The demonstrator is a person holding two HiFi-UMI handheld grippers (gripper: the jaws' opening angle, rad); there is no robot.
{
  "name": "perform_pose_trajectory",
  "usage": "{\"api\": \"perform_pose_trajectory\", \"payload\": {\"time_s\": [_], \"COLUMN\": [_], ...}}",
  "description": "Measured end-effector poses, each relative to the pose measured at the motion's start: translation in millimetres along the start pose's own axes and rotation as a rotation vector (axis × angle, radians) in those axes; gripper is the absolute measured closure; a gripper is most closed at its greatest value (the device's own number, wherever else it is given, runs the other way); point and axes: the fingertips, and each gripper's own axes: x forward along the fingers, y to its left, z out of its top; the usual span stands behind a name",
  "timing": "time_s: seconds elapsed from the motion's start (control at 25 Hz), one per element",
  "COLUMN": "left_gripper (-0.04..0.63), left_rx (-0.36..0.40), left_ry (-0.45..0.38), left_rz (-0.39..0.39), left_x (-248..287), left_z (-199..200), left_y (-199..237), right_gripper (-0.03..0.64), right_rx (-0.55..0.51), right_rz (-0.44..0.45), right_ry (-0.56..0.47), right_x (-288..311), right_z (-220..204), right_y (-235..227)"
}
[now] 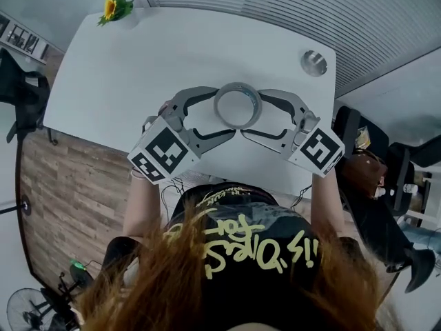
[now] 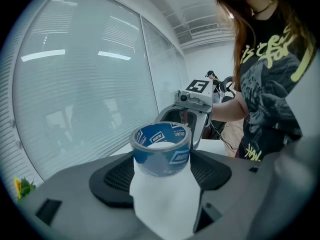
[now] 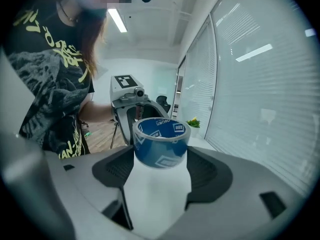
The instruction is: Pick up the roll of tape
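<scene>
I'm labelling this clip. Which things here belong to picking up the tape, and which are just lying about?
In the job: roll of tape, left tool, right tool, both gripping it.
Lying about: sunflower, metal disc on the table.

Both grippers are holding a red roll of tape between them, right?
Not red. The tape is blue, as the left gripper view shows. The left gripper and right gripper do hold it between them.
</scene>
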Motion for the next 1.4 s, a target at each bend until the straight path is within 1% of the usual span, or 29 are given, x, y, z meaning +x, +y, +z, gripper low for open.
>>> {"api": "perform_pose_trajectory", "payload": {"time_s": [0.2, 0.48, 0.68, 0.96, 1.12, 1.4], "left_gripper": [0.249, 0.249, 0.249, 0.249, 0.242, 0.239], "left_rx": [-0.035, -0.037, -0.038, -0.048, -0.080, -0.084], "left_ry": [-0.058, -0.094, -0.093, -0.108, -0.136, -0.150], "left_rz": [-0.006, 0.002, 0.013, 0.024, 0.036, 0.044], "left_x": [-15, -28, -28, -30, -29, -30], "left_z": [19, 32, 32, 35, 39, 44], "left_y": [-4, -11, -15, -14, -6, -8], "right_gripper": [0.291, 0.291, 0.291, 0.291, 0.291, 0.291], "right_rx": [0.033, 0.059, 0.016, 0.048, 0.092, 0.089], "right_rz": [0.014, 0.009, 0.002, 0.002, 0.003, -0.012], "right_ry": [-0.078, -0.113, -0.101, -0.117, -0.127, -0.128], "right_x": [-10, -17, -19, -19, -17, -19], "right_z": [24, 37, 38, 40, 41, 43], "right_y": [5, 13, 16, 15, 8, 9]}}
